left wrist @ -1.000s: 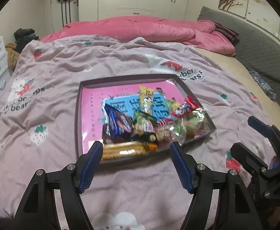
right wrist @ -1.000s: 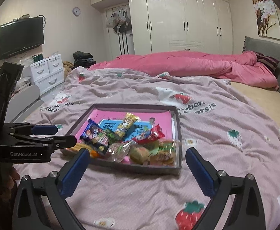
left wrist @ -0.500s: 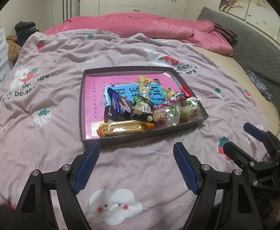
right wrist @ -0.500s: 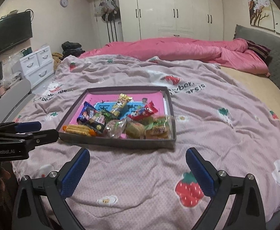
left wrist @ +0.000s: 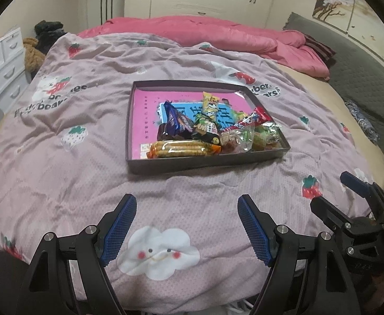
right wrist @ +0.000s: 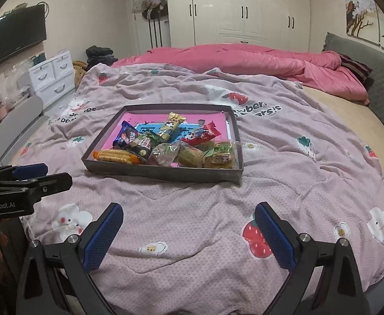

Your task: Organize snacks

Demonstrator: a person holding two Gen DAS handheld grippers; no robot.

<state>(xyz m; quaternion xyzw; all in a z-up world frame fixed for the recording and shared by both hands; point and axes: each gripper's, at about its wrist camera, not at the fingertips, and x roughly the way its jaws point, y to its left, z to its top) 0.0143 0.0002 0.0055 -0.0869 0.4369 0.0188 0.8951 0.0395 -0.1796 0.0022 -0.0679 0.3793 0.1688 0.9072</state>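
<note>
The tray (left wrist: 207,164) of snacks (left wrist: 212,134) lies on the bed, straight ahead of both grippers and well apart. The left gripper (left wrist: 186,227) and right gripper (right wrist: 189,235) gape wide, empty; neither looks clearly nearer.

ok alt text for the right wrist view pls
A shallow dark tray of wrapped snacks sits on a pink strawberry-print bedspread. The right tongs hang open and empty in front of it; the left tongs show at the left edge.

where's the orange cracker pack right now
The orange cracker pack lies inside the tray along its near wall, left of the clear-wrapped snacks, in both views.
</note>
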